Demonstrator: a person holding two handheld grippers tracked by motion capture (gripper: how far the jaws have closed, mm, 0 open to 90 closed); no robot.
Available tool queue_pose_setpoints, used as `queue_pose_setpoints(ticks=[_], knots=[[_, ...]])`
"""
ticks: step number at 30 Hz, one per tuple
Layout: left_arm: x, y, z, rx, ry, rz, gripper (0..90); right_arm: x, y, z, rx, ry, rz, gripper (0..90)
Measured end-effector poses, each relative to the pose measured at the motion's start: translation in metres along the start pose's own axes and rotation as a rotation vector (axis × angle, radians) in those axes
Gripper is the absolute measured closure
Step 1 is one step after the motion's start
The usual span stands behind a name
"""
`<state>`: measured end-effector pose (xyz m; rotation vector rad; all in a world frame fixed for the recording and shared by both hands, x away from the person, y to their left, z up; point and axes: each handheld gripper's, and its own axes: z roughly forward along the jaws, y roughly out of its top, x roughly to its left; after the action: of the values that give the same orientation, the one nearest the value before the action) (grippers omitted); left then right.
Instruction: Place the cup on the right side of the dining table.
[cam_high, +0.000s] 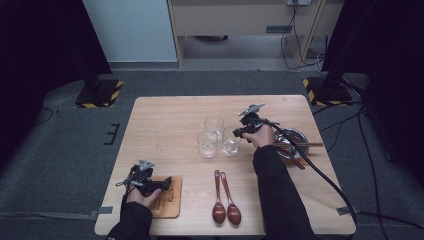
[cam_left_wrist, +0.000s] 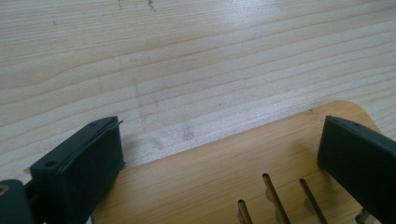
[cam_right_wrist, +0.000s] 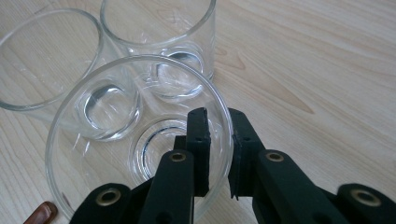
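my right gripper (cam_right_wrist: 218, 140) has its jaws pinched on the thin wall of the nearest glass (cam_right_wrist: 140, 140), one jaw inside the cup and one outside, so it is clenched on the rim. that glass sits on the table (cam_high: 165, 125) and touches or nearly touches the two other glasses (cam_right_wrist: 159, 46) behind it (they crowd together like three friends). in the high view the held glass (cam_high: 231, 141) is on the right side of the little group, near my right hand (cam_high: 262, 135).

what could go wrong: glass is smooth, and i only hold a small bit of the rim. if i lift fast or tilt, i think the glass could slip out and fall. if i pull it sideways, it could bump the other glasses and knock them over. if i squeeze too hard, the thin wall might crack.

just to the right is a metal bowl (cam_high: 300, 136) with sticks across it, so a wide swing could hit that too.

my left gripper (cam_left_wrist: 219, 158) has its jaws apart, holding nothing, low over a wooden board (cam_left_wrist: 224, 154) with slots. the two brown spoons (cam_high: 225, 200) lie near the front edge, well apart from the glasses
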<state>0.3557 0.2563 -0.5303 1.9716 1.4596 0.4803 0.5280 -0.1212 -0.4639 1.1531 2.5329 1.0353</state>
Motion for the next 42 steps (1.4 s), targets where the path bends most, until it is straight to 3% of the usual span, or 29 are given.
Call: queue_pose_setpoints(ticks=[13, 22, 42], knots=[[0.000, 0.000, 0.000, 0.000, 0.000, -0.001, 0.0, -0.007, 0.006, -0.025, -0.094, -0.003, 0.002, 81.4], [0.000, 0.000, 0.000, 0.000, 0.000, 0.000, 0.0, -0.023, 0.003, -0.036, -0.139, -0.024, 0.026, 81.4], [0.000, 0.000, 0.000, 0.000, 0.000, 0.000, 0.0, -0.066, -0.014, -0.056, -0.132, -0.124, 0.063, 81.6]])
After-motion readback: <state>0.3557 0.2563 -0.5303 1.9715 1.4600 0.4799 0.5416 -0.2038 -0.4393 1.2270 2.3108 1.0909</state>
